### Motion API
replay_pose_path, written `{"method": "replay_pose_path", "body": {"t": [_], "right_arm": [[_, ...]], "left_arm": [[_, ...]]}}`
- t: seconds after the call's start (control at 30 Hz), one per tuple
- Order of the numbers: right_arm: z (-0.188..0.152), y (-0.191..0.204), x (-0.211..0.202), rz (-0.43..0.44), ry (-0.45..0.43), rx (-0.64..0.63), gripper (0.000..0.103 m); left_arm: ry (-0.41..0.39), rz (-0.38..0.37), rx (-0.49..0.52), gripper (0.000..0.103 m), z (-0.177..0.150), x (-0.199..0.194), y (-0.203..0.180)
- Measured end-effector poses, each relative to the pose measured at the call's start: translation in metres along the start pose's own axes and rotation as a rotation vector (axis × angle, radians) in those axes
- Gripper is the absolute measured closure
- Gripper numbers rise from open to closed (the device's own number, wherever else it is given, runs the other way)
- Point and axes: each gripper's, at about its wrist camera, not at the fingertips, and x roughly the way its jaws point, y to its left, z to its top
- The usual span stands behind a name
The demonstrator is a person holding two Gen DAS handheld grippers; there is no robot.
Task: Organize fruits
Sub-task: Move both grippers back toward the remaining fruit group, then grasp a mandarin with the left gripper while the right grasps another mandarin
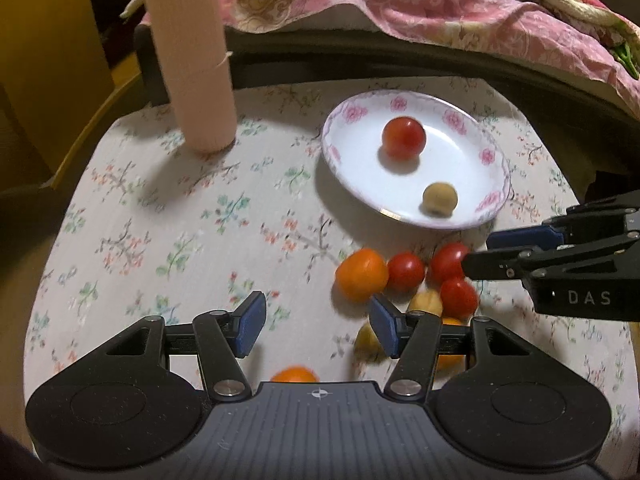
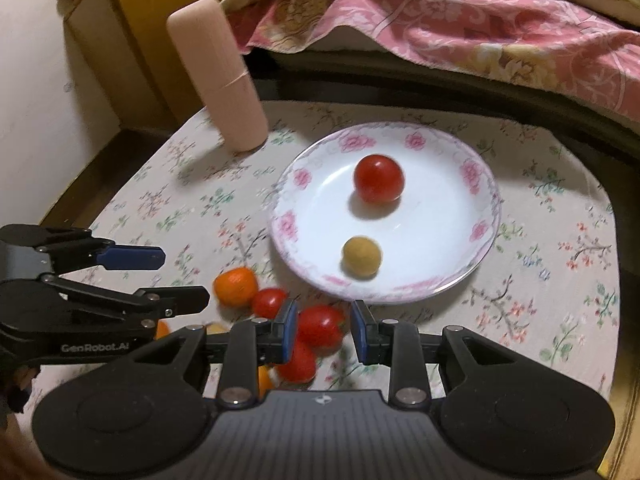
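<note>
Right gripper [image 2: 324,330] jaws are set narrow, a small gap between the blue pads, and a red tomato [image 2: 320,326] shows in that gap on the tabletop; whether the pads press on it cannot be told from its own view. The left wrist view shows this gripper [image 1: 476,254] side-on, its fingers nearly together over the pile. Left gripper [image 1: 318,322] jaws stand wide apart with only bare floral cloth between them; an orange fruit [image 1: 294,375] peeks out at the palm edge, seen only in this view. Just right of its right pad lies the loose pile: an orange [image 1: 361,275], small red tomatoes [image 1: 405,271], and pale yellow fruits [image 1: 426,303] partly hidden. The right wrist view shows the left gripper [image 2: 182,278] from the side, open, beside that orange [image 2: 235,285]. Beyond the pile sits a white plate [image 2: 288,184] with pink roses, holding one red tomato [image 2: 379,179] and one yellow-brown fruit [image 2: 361,257], apart from each other. A pink cylinder [image 1: 192,60] stands upright on the tabletop [image 1: 160,220] behind, left of the plate. A pink blanket [image 2: 460,28] lies on the bed beyond.
</note>
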Motion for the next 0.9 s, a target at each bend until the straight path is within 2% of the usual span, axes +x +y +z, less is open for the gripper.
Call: {"method": "replay_pose_path", "body": {"t": [0.2,0.47,0.5,0.7,0.9], "right_arm": [[-0.018,0.017,-0.003,0.034,0.04,0.0,0.072],[-0.04,0.037,0.008,0.067,0.099,-0.005,0.072],[-0.04,0.04,0.01,0.059,0.096,-0.016,0.069],[-0.037,0.045,0.017,0.023,0.072,-0.073,0.068],[-0.038,0.046,0.027,0.051,0.086,-0.089,0.067]], "left_arm": [[0.004,-0.008,-0.021,0.035,-0.017,-0.013,0.01],[0.032,-0.026,-0.002,0.035,-0.033,-0.012,0.014],[0.035,-0.027,0.002,0.035,-0.034,-0.011,0.014],[0.065,-0.023,0.03,0.035,-0.04,0.0,0.013],[0.073,-0.007,0.064,0.035,-0.041,0.01,0.009]]}}
